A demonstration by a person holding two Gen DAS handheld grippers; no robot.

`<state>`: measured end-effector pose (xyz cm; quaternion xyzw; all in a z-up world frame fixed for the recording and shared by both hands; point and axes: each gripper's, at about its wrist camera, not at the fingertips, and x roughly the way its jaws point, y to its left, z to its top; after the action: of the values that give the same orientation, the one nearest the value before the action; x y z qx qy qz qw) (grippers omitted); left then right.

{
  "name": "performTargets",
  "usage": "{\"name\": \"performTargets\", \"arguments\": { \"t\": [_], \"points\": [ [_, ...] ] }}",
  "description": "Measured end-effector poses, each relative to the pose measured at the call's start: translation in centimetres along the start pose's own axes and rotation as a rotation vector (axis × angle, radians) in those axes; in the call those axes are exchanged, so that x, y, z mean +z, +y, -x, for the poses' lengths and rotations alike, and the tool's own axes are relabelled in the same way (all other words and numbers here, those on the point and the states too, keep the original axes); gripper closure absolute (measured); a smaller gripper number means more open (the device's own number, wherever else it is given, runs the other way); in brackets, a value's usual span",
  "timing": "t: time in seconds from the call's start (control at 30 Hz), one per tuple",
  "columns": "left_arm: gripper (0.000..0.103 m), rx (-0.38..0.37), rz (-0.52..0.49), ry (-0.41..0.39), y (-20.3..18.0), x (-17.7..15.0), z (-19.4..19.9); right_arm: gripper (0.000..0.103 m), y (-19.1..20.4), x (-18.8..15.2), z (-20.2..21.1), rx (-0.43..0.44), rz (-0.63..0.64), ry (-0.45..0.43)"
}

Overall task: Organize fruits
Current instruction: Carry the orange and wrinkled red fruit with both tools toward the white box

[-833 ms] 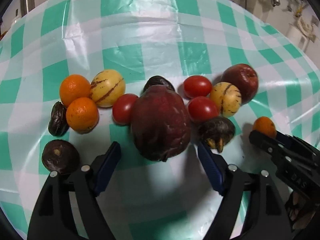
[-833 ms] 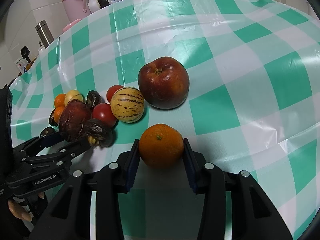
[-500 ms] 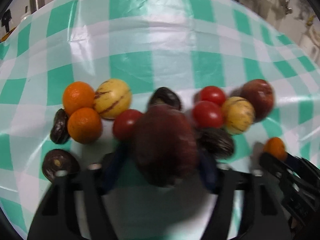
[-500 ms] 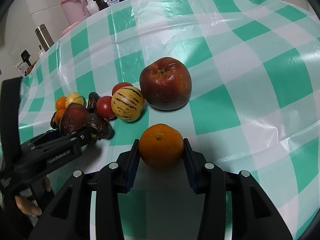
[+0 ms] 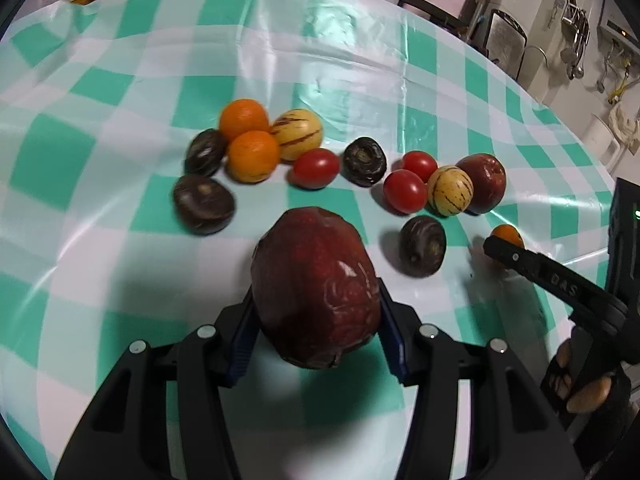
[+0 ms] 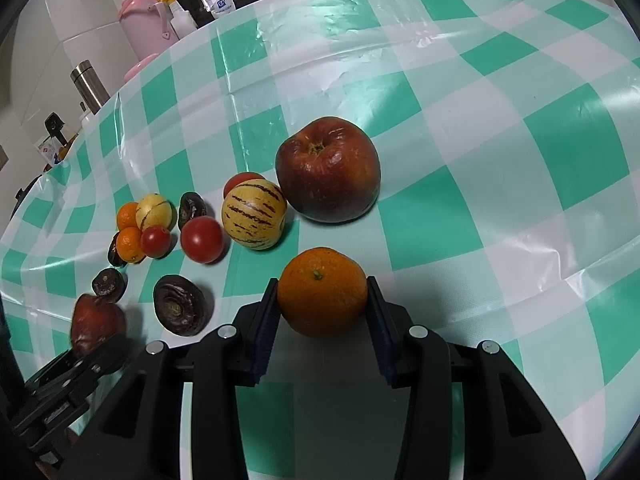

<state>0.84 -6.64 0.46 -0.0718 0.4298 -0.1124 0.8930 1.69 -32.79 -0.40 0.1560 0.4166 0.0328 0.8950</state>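
Observation:
My left gripper (image 5: 316,316) is shut on a large dark red apple (image 5: 316,288) and holds it above the cloth, pulled back from the fruit row. My right gripper (image 6: 322,300) is shut on an orange (image 6: 322,290) near the cloth; the orange also shows in the left wrist view (image 5: 506,236). A second red apple (image 6: 328,168) lies just beyond it, beside a striped yellow melon (image 6: 254,214). Tomatoes (image 5: 404,191), two oranges (image 5: 252,156), another striped melon (image 5: 298,134) and dark purple fruits (image 5: 204,205) lie in a loose row.
The table carries a green and white checked plastic cloth (image 6: 480,120). A pink jug (image 6: 148,28), a spray bottle (image 6: 180,12) and a steel flask (image 6: 88,86) stand past its far edge. Kitchen utensils (image 5: 572,40) hang at the back right.
My left gripper has shut on the large red apple, lifted it and drawn it back from the row. My right gripper still holds the orange in about the same place.

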Motion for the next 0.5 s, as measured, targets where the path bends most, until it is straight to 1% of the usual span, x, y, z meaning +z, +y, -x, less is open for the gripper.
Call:
{"name": "performTargets", "arguments": {
  "t": [0.07, 0.17, 0.3, 0.5],
  "points": [
    [0.050, 0.002, -0.003, -0.006, 0.7, -0.6, 1.0, 0.062, 0.0, 0.0, 0.0, -0.006, 0.000, 0.000],
    [0.050, 0.007, -0.017, -0.003, 0.8, -1.7, 2.1, 0.062, 0.0, 0.0, 0.0, -0.010, 0.000, 0.002],
    [0.050, 0.013, -0.032, 0.005, 0.8, -3.3, 3.2, 0.062, 0.6, -0.1, 0.2, -0.041, 0.021, 0.004],
    [0.050, 0.021, -0.044, -0.013, 1.0, -5.1, 5.1, 0.062, 1.5, -1.6, 1.2, -0.079, 0.053, 0.004]
  ]
}}
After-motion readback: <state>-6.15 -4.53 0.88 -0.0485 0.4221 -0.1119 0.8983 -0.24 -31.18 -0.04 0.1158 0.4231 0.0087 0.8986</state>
